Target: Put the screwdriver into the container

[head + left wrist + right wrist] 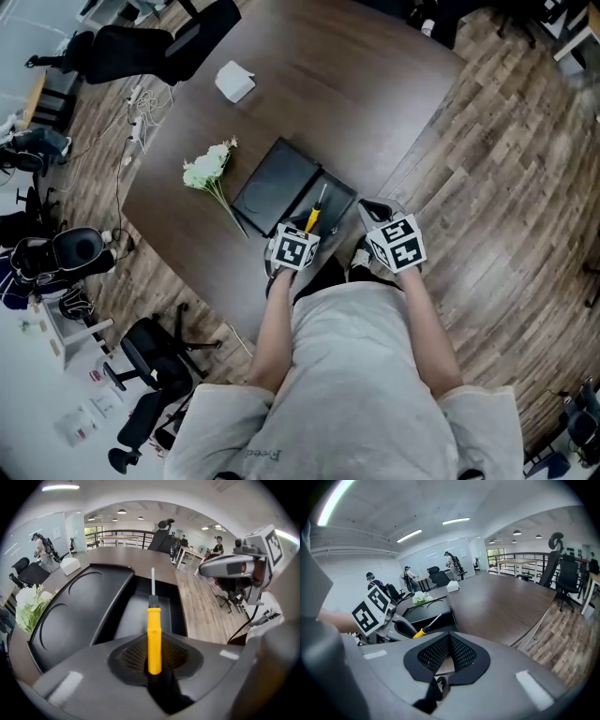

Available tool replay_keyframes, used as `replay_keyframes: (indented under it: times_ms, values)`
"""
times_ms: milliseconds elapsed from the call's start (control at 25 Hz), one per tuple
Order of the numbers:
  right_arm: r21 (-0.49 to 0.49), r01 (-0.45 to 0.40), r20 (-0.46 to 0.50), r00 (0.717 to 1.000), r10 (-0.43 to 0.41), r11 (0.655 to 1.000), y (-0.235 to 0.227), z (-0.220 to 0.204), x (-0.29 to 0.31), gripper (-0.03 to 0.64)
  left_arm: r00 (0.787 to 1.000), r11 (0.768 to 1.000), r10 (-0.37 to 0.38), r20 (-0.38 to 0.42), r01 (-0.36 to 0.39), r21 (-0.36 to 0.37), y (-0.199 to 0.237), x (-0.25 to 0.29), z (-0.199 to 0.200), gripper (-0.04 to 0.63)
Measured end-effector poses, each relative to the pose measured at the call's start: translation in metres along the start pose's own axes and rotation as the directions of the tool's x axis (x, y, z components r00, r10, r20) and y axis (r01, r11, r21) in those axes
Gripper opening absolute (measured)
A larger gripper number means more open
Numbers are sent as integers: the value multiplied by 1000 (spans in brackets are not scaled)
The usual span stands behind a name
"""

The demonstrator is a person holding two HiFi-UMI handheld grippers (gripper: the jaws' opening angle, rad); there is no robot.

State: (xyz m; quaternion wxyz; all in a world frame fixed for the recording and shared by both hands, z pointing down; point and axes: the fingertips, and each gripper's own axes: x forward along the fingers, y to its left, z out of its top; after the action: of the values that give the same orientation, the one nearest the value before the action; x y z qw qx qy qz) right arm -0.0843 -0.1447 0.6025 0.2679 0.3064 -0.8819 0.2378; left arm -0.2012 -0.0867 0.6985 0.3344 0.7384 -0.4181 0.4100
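At the desk's (328, 84) near edge, left gripper (154, 667) fingers clamp the screwdriver (154, 630), shaft pointing over open container (133, 616); right gripper (449, 656) closed, empty.

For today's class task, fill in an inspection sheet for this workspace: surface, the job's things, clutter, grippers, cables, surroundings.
Surface: dark brown table.
Job's things: yellow-handled screwdriver, shaft pointing out over the open tray of the black container. The container's lid lies open and flat. The screwdriver is not yet set down.
Clutter: white flowers beside the lid; white box farther up the table.
Grippers: left gripper shut on the screwdriver's handle; right gripper shut, nothing between its jaws.
Cables: white cables on the floor by the table's edge.
Surroundings: wooden floor, black office chair, people standing far off.
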Motion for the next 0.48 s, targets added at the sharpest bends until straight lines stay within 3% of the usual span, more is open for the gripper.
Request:
replay_keyframes:
  times_ms: [480]
  values:
    - [7,6,9,1000,-6,1000,-7,2,-5,0,997,1000,15,-81,-14,12,3,15,-12,137]
